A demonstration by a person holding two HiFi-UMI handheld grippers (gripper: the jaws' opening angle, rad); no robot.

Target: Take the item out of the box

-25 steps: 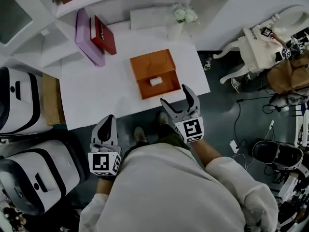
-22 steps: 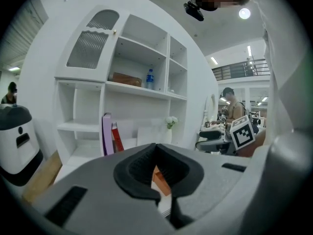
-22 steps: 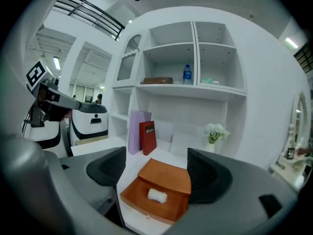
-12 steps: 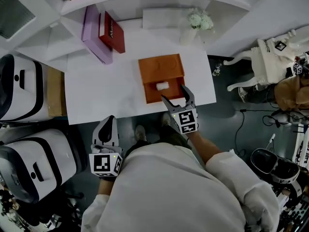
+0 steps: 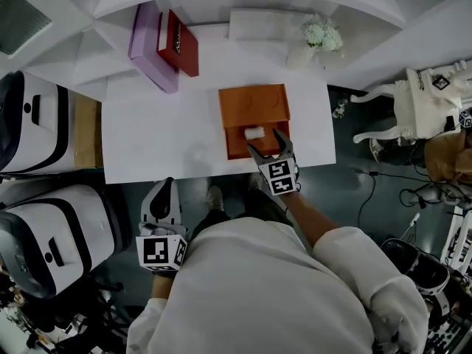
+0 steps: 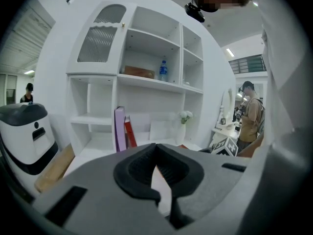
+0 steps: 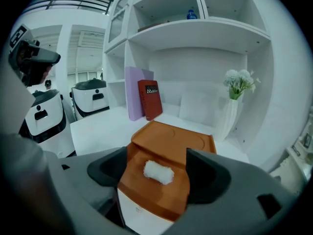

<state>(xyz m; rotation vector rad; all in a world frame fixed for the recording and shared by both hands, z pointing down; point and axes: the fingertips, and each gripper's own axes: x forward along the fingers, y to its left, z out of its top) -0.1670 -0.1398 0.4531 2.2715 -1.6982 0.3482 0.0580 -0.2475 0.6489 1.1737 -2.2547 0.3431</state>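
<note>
The right claw (image 5: 265, 141) was held released at the near edge of the orange box (image 5: 254, 105) (white item (image 5: 254, 133) lying inside); the left claw (image 5: 163, 192) was held clenched, empty.

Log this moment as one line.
right claw open at orange box, white item ahead | left claw shut, empty | item ungrasped

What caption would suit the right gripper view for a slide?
Open right gripper faces a white item lying in an orange box.
</note>
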